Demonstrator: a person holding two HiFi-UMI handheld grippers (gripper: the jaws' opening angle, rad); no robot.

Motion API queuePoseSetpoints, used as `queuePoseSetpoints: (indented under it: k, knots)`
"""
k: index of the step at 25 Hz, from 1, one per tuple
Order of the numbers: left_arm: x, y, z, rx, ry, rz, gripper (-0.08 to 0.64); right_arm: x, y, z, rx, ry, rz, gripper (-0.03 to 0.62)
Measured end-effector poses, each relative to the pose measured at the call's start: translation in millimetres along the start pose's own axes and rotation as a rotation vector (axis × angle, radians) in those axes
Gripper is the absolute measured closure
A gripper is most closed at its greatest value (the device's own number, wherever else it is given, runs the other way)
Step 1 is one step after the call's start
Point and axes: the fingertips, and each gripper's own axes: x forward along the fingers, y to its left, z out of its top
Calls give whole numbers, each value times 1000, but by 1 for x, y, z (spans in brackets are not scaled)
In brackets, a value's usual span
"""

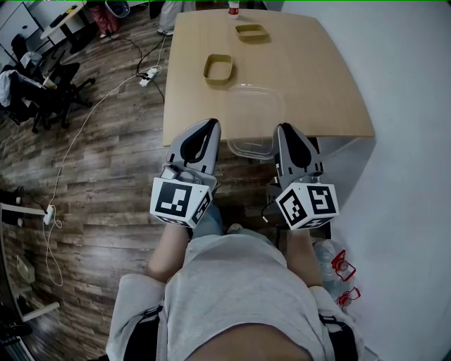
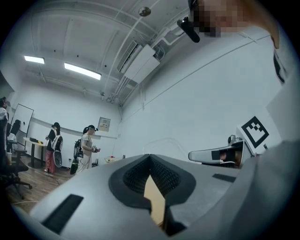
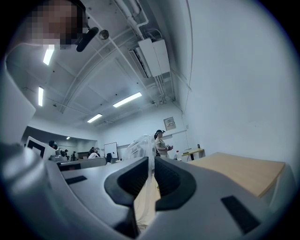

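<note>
Nearest the lens, a grey-shirted torso (image 1: 239, 296) was seen, with both grippers held out in front of it. The right gripper (image 3: 151, 173) was closed down to a sliver on the wall of a clear plastic container (image 3: 139, 149), and the thin plastic could be seen rising up between the ribbed pads. From the head view that container was placed at the near edge of the table (image 1: 331, 106), right at the gripper's tip. A second clear piece (image 1: 255, 106) was spotted just behind it, and which of the two was actually pinched couldn't be sorted out for sure.

The left gripper (image 2: 150, 159) was found with its jaws brought together at the tips and nothing caught in them – only a bit of tabletop showed through the gap lower down. It was held beside the right one, just short of the table's near edge.

Progress-wise, it was judged to be early days: a hold had been taken, but the container looked not yet lifted clear of the table.

Further out, a tan tray (image 1: 218, 69) was set mid-table, another tan tray (image 1: 251, 32) nearer the far edge, and a red-capped bottle (image 1: 233, 8) beyond that. Off to the left, a power strip (image 1: 148, 74) and office chairs (image 1: 49, 84) were scattered on the wood floor – and a few people (image 2: 86, 147) were caught standing far off.
</note>
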Motion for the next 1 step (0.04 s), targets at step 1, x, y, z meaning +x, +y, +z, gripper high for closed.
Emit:
queuePoseSetpoints:
  k: [1]
  knots:
    - [0,0,0,0,0,1,546,0,0,0,0,-1,0,545]
